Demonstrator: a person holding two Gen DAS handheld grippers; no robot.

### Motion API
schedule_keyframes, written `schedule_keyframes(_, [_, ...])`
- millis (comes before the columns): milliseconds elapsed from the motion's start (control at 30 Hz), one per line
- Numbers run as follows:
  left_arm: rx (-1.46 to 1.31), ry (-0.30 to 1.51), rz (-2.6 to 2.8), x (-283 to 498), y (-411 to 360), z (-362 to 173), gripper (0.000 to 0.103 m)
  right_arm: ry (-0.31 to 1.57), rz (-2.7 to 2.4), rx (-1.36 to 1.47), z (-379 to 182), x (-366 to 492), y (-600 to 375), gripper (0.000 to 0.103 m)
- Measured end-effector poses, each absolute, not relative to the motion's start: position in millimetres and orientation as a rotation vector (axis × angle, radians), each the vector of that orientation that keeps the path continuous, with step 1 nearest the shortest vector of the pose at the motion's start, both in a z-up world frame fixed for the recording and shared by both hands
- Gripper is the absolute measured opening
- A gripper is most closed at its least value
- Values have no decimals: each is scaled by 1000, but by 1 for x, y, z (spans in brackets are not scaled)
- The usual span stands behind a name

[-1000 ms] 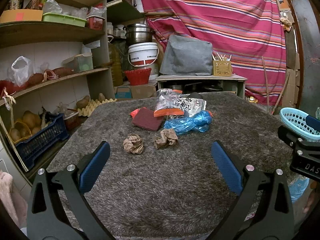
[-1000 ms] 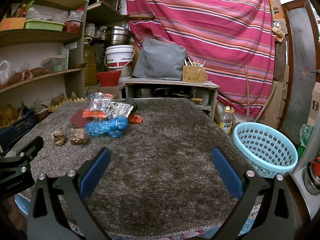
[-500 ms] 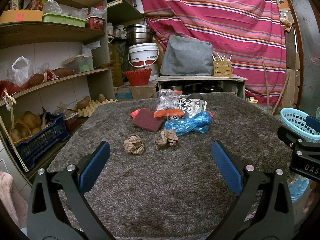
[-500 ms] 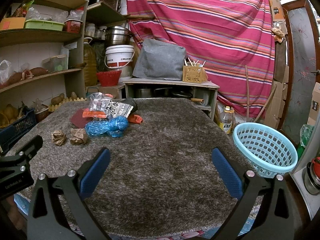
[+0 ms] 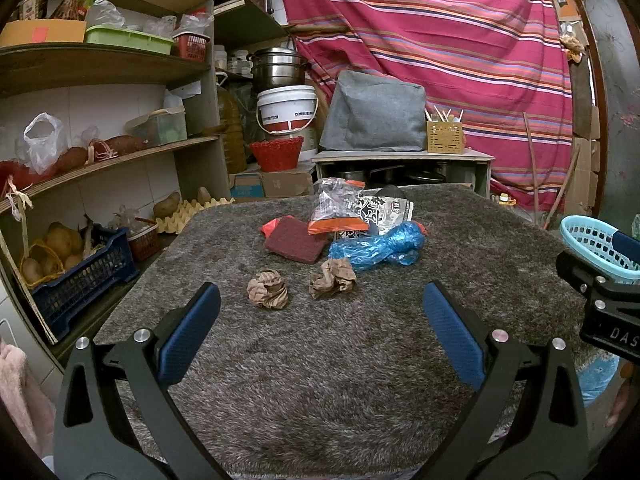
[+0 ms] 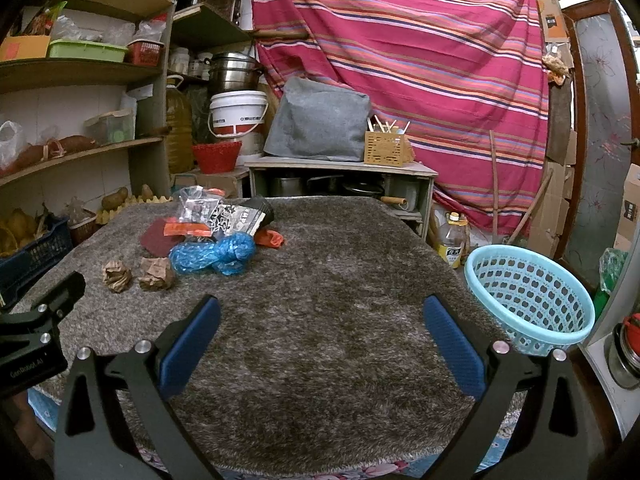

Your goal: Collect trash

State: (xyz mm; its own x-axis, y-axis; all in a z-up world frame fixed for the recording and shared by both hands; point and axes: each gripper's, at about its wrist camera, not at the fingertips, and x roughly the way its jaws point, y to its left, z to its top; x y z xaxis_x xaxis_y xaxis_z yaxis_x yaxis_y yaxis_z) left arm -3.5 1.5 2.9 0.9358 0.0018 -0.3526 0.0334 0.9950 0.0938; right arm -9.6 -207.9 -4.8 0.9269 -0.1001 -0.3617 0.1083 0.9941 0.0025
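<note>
Trash lies in a cluster on the grey shaggy table cover (image 5: 320, 360): two crumpled brown paper balls (image 5: 268, 289) (image 5: 333, 279), a knotted blue plastic bag (image 5: 378, 247), a dark red scouring pad (image 5: 295, 244), a clear bag with an orange strip (image 5: 336, 208) and a black-and-white wrapper (image 5: 384, 210). My left gripper (image 5: 320, 320) is open, a short way in front of the paper balls. My right gripper (image 6: 320, 324) is open over bare cover, right of the blue plastic bag (image 6: 214, 256). A light blue basket (image 6: 528, 296) stands off the table's right edge.
Shelves with potatoes, a blue crate (image 5: 80, 280) and boxes line the left side. Behind the table stand a low cabinet (image 5: 400, 160), a grey cover, a white bucket (image 5: 286, 110) and a striped red curtain. A yellow bottle (image 6: 450, 246) sits on the floor near the basket.
</note>
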Motion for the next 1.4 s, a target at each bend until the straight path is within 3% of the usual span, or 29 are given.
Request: schedule_keyframes(1400, [97,363,-16,-7,0,10,98,369,-107,24,-4,-9,-207,99])
